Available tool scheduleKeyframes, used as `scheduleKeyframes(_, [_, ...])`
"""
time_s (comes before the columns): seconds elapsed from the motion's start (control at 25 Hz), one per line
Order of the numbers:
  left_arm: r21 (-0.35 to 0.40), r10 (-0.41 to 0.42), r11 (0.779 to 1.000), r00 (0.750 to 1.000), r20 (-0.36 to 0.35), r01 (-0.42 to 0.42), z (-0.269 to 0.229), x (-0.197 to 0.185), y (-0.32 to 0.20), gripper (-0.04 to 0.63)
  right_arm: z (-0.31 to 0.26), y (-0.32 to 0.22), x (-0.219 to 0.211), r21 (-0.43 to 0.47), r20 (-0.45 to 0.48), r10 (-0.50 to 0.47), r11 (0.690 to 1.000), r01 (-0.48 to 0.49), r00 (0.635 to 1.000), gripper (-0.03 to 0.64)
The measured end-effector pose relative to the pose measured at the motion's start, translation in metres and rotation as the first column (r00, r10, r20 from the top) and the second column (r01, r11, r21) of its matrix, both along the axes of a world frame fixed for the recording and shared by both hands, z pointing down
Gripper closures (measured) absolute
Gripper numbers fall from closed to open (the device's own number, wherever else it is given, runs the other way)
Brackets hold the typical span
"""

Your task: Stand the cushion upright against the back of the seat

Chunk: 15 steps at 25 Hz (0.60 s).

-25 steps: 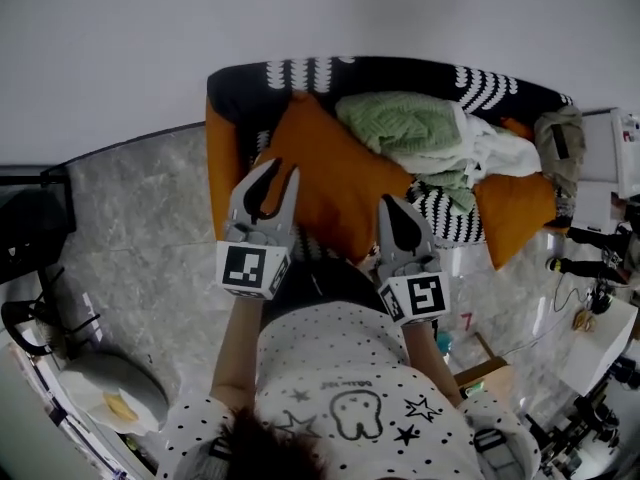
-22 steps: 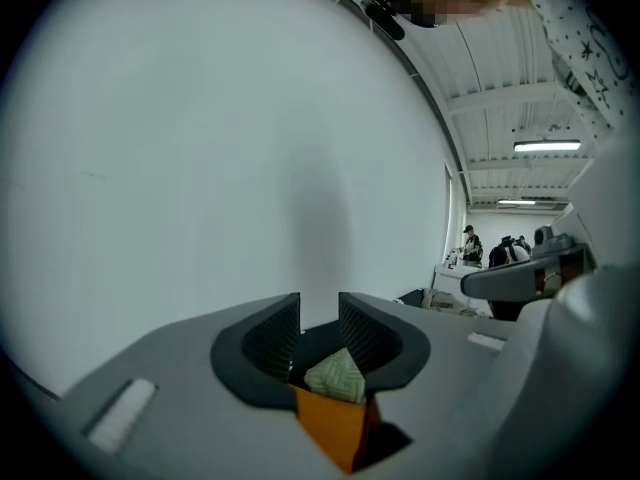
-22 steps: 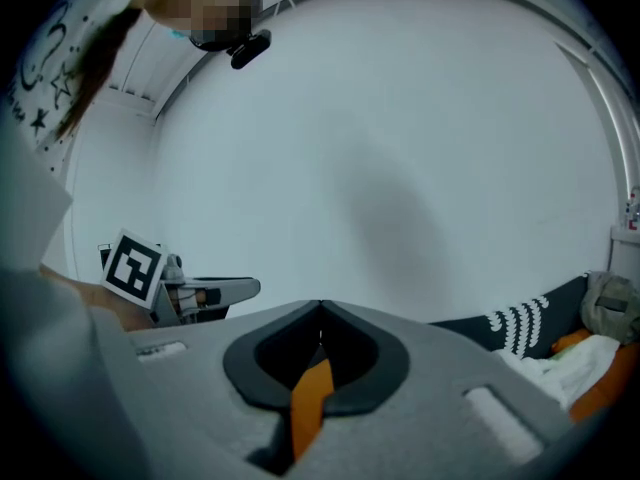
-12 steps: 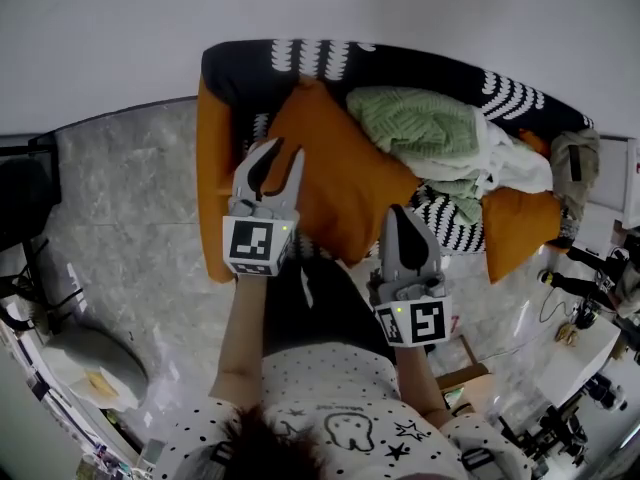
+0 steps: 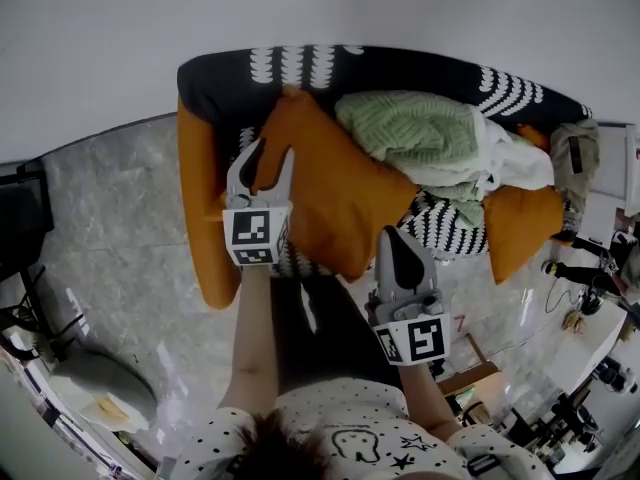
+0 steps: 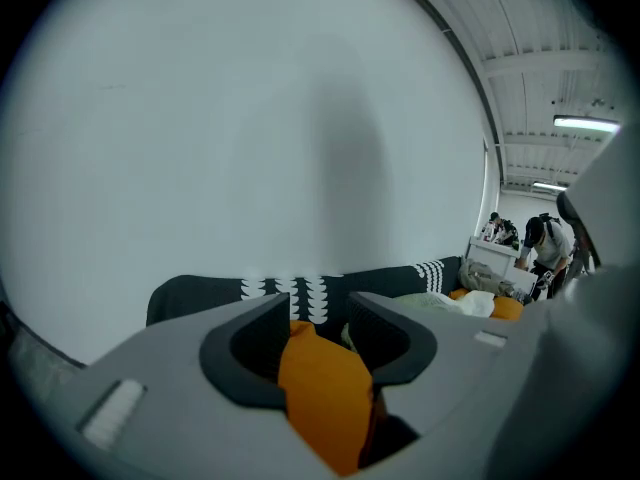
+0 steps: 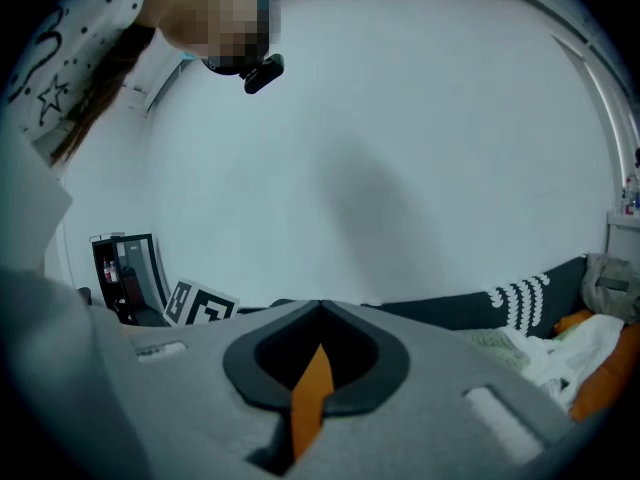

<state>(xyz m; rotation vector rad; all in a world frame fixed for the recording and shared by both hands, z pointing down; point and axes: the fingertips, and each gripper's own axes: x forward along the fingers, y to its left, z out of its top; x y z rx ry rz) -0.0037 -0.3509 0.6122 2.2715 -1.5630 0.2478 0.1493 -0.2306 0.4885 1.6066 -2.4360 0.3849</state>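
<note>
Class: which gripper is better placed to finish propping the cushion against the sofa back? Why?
Probably the right gripper: its jaws pinch the cushion at its lower edge. The left gripper has just been opening its jaws, the top corner loose between them.

This looks like a home corner staged inside a large work hall, a lab or a studio rather than a real living room. The homely part is a black sofa (image 5: 300, 68) with a white pattern, an orange cushion (image 5: 340, 198) and a heap of blankets (image 5: 410, 128). It stands on a marbled floor (image 5: 120, 218) against a bare white wall (image 5: 300, 8). Around it the hall shows itself. To the right are stands and cables (image 5: 590, 278). The left gripper view shows a high ribbed ceiling (image 6: 540, 78) with strip lights (image 6: 585, 123), and people (image 6: 545, 240) at a white counter (image 6: 495, 263) far right. A black rack (image 7: 125, 268) stands far left.
</note>
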Motion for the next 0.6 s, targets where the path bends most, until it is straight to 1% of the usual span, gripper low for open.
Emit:
scheduleKeyframes(0.12, [0.001, 0.010, 1.000, 1.000, 0.005, -0.010, 0.013, 0.003, -0.018, 0.392, 0.012, -0.001, 0.003, -0.022, -0.004, 0.008, 1.000, -0.008, 1.000, 0.621])
scheduleKeyframes(0.24, [-0.029, 0.035, 0.999, 0.999, 0.030, -0.034, 0.029, 0.004, -0.030, 0.375, 0.020, -0.001, 0.002, -0.039, 0.000, 0.011, 0.999, -0.011, 1.000, 0.621])
scheduleKeyframes(0.32, [-0.064, 0.055, 0.997, 0.998, 0.036, -0.053, 0.043, 0.006, -0.032, 0.357, 0.026, -0.001, 0.001, -0.054, -0.001, 0.010, 0.998, -0.010, 1.000, 0.621])
scheduleKeyframes(0.4, [-0.111, 0.081, 0.991, 0.996, 0.024, -0.078, 0.059, 0.010, -0.033, 0.340, 0.033, -0.002, 0.001, -0.067, 0.000, 0.005, 0.998, -0.005, 1.000, 0.621])
scheduleKeyframes(0.52, [-0.188, 0.117, 0.975, 0.993, -0.001, -0.115, 0.086, 0.015, -0.031, 0.282, 0.042, -0.004, -0.001, -0.084, 0.005, -0.005, 0.996, 0.006, 1.000, 0.621])
scheduleKeyframes(0.6, [-0.227, 0.130, 0.966, 0.992, -0.004, -0.127, 0.100, 0.016, -0.031, 0.259, 0.050, -0.006, -0.003, -0.096, 0.008, -0.008, 0.995, 0.009, 1.000, 0.621])
